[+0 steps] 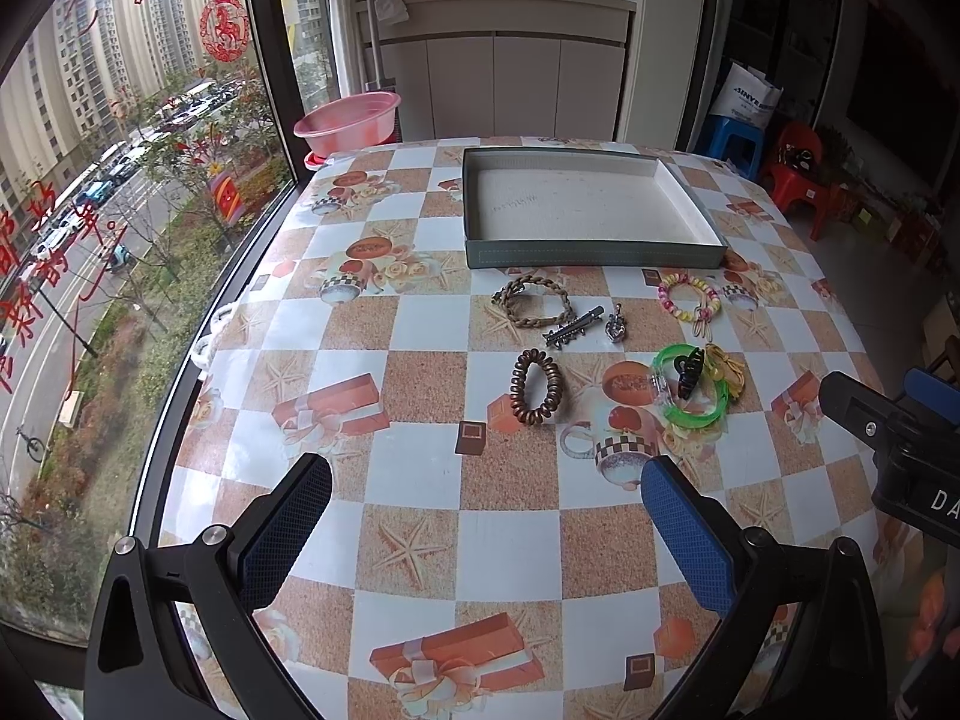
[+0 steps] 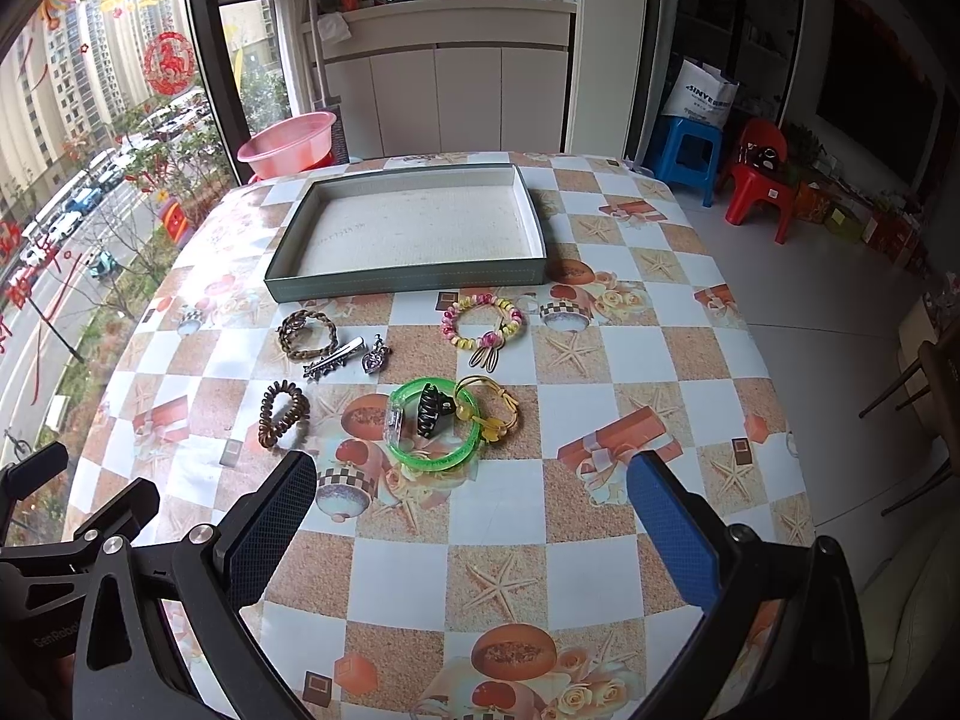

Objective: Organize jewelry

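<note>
The checkered orange-and-white oilcloth surface (image 2: 498, 510) carries a shallow grey cardboard tray (image 2: 408, 282) far, and hair ties, clips and bracelets (image 2: 432, 420) near it.

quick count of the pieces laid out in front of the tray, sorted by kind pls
Bracelets and bangles: 3 (braided, beaded, green)
Hair ties: 2 (brown coil, yellow)
Hair clips: 2 (silver, black claw)
Pendants: 1
Total: 8

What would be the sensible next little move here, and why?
Probably bring the right gripper forward and down onto the green bangle: its jaws stand open, the bangle is the nearest piece, and the tray holds no jewelry.
</note>
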The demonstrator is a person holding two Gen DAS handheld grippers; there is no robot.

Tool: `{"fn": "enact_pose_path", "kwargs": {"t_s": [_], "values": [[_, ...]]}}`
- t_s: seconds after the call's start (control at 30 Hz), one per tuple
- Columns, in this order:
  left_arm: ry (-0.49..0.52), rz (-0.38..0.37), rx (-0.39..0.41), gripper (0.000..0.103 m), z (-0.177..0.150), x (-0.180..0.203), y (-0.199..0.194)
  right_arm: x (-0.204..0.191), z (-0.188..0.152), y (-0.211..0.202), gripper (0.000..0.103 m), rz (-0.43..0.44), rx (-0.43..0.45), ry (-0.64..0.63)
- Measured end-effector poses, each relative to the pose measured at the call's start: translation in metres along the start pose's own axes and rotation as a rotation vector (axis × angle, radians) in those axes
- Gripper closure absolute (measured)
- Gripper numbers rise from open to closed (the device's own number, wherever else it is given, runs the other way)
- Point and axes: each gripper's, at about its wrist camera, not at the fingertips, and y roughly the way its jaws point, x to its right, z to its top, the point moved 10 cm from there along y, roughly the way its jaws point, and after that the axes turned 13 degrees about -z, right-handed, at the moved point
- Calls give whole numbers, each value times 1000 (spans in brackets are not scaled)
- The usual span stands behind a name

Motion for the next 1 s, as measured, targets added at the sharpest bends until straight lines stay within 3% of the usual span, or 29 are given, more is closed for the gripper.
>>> {"fn": "enact_pose_path", "kwargs": {"t_s": [1.0], "values": [[0,5,-6,0,-7,-3,-1,1,0,6,0,6,-1,4]]}}
